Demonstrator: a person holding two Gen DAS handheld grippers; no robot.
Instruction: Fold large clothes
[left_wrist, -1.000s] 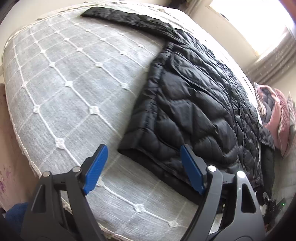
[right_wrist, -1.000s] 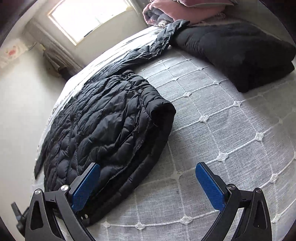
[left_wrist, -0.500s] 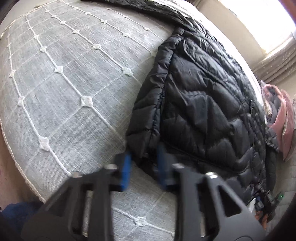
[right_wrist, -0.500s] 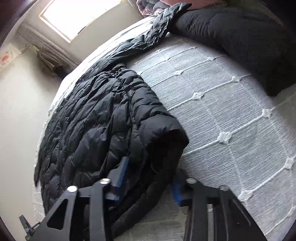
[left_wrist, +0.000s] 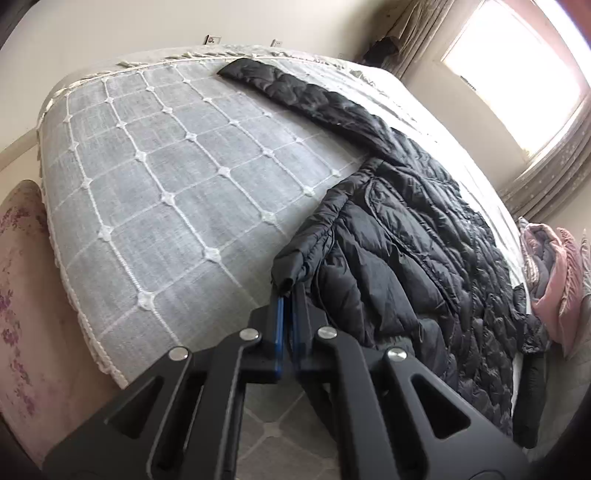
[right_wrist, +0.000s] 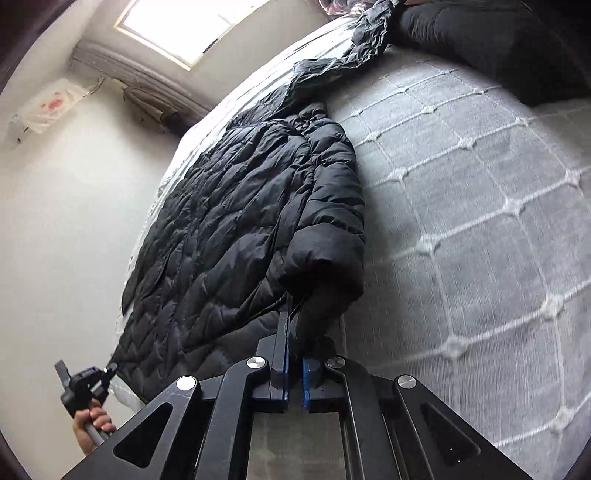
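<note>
Both grippers, spread wide a second ago, have closed and lifted: the left gripper now pinches one hem corner of the jacket and the right gripper the other corner, probably through both layers, though the cloth hides the tips. Beyond the jaws the jacket lies flat across the bed, a sleeve stretched far ahead, so holding both corners should let the hem be carried forward evenly over the body.

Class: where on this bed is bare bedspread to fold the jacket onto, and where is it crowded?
Bare bedspread lies left of the black puffer jacket, out to the bed's edge, and right of it. It is crowded near the pink bedding and dark pillow.
</note>
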